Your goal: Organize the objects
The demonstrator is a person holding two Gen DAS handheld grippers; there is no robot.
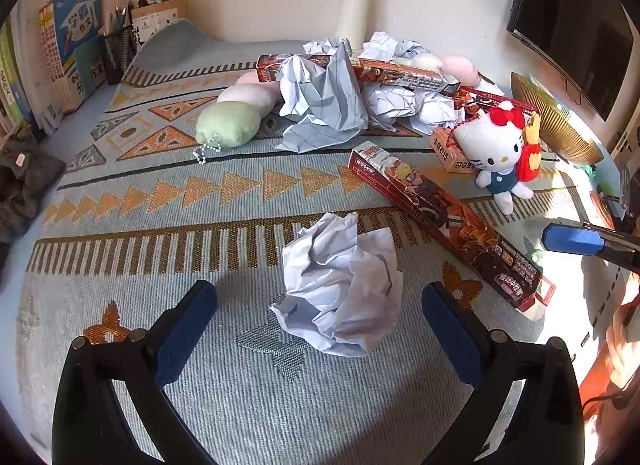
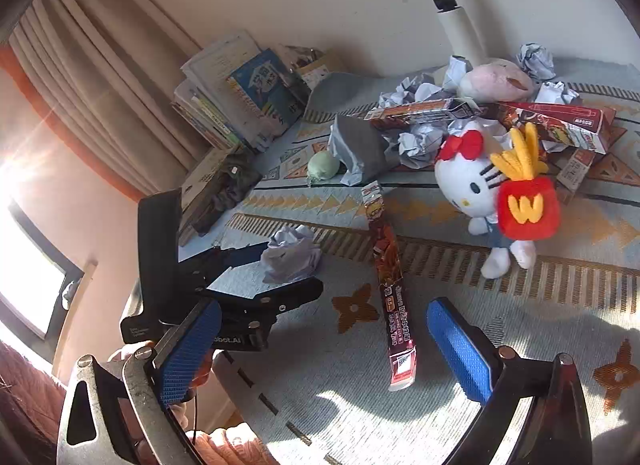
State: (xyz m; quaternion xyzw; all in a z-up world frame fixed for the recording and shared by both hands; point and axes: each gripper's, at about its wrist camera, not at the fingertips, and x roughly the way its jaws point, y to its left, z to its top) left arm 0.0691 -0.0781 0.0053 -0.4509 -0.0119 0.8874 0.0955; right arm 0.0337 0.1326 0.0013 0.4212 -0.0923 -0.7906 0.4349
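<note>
A crumpled white paper ball (image 1: 342,285) lies on the patterned cloth between the fingers of my open left gripper (image 1: 319,335), which hovers around it without closing. The same paper ball (image 2: 292,255) shows beside the left gripper (image 2: 256,265) in the right wrist view. My right gripper (image 2: 324,353) is open and empty above the cloth, near the end of a long red box (image 2: 390,289). That red box (image 1: 444,221) runs diagonally right of the paper. A white cat plush (image 1: 498,149) with a red bow holds a red fries toy (image 2: 528,209).
At the back lies a pile of crumpled papers (image 1: 328,105), more long red boxes (image 1: 360,73), green (image 1: 228,123) and pink plush balls (image 1: 248,97). Books (image 1: 68,49) and a pen holder (image 1: 116,49) stand at left; a monitor (image 1: 576,33) is at right. A curtain (image 2: 100,77) hangs left.
</note>
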